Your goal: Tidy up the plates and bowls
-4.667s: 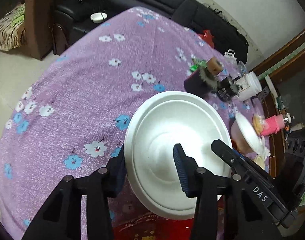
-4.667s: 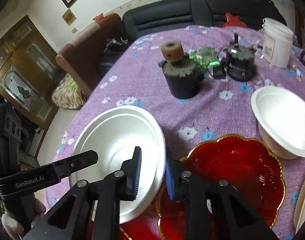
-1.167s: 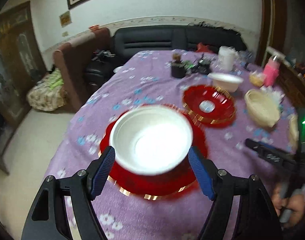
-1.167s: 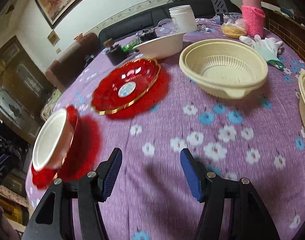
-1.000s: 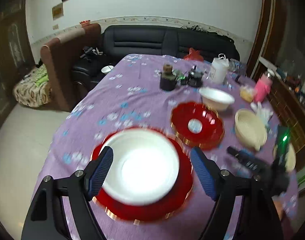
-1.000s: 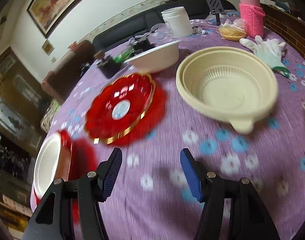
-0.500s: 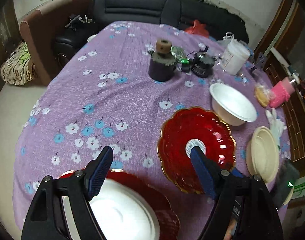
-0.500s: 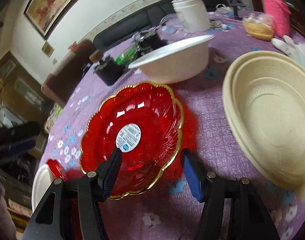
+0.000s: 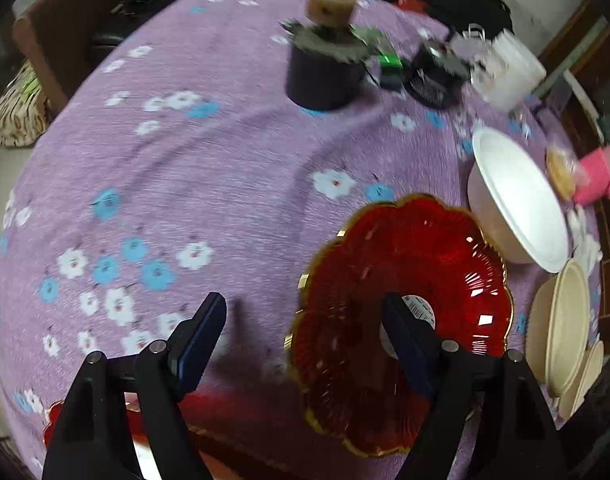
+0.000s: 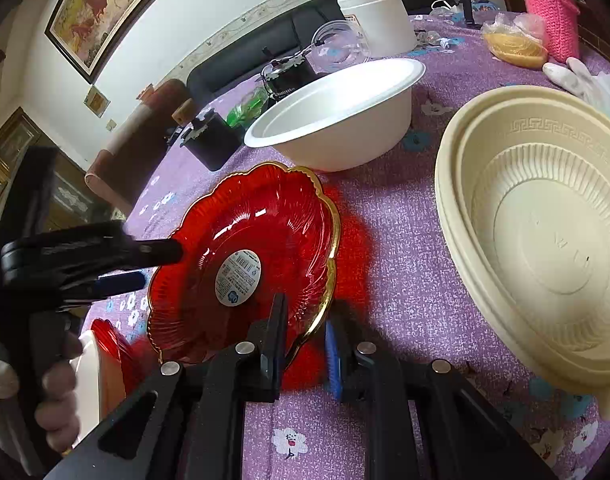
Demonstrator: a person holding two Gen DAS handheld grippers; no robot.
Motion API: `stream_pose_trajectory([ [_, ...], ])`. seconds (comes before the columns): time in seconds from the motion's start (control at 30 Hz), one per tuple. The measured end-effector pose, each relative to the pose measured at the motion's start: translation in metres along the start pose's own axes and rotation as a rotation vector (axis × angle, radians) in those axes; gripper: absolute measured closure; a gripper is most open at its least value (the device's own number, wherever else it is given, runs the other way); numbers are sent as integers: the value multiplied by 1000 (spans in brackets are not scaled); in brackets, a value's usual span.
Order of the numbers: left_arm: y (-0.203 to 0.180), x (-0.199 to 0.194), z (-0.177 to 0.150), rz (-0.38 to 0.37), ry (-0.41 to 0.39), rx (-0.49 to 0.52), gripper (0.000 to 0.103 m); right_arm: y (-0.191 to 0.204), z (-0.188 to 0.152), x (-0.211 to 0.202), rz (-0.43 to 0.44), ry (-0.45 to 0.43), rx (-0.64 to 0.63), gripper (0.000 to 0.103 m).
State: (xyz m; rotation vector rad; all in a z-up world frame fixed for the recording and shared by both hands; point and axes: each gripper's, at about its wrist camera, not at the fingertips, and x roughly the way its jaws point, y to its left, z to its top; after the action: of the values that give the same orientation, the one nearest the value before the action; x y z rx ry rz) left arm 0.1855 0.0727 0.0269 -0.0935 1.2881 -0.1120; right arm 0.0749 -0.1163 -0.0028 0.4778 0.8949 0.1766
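Observation:
A red glass plate [image 10: 257,220] with a gold rim and a round label lies on the purple flowered cloth. My right gripper [image 10: 305,344] is closing on its near rim, one finger inside the plate and one outside, pads at the rim. My left gripper [image 9: 303,338] hangs open above the same red plate [image 9: 405,264], its far-side edge between the wide fingers. From the right wrist view the left gripper [image 10: 159,264] reaches in at the left, held by a hand. A white bowl [image 10: 337,120] stands behind the plate. Cream bowls [image 10: 545,220] sit nested at the right.
At the lower left, a second red plate [image 10: 105,340] carries a white bowl [image 10: 89,380]. At the back stand a dark pot [image 9: 325,72], a black device [image 9: 437,76] and a white tub [image 10: 377,16]. White gloves [image 10: 585,76] and a pink knitted holder [image 10: 549,12] lie far right.
My left gripper swung down from the stacked white bowl to the loose red plate, still open. My right gripper came up to that plate's rim and its jaws narrowed around it.

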Motion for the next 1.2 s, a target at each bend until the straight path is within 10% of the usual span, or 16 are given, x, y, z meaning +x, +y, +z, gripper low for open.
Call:
stream_pose_trajectory([
  [0.27, -23, 2, -3, 28, 23, 84, 48, 4, 1, 0, 4, -9, -25, 84],
  [0.83, 40, -137, -96, 90, -190, 38, 48, 84, -27, -63, 182, -111, -215, 84],
  [1.2, 107, -135, -148, 85, -193, -73, 48, 149, -76, -51, 150, -28, -382, 84],
])
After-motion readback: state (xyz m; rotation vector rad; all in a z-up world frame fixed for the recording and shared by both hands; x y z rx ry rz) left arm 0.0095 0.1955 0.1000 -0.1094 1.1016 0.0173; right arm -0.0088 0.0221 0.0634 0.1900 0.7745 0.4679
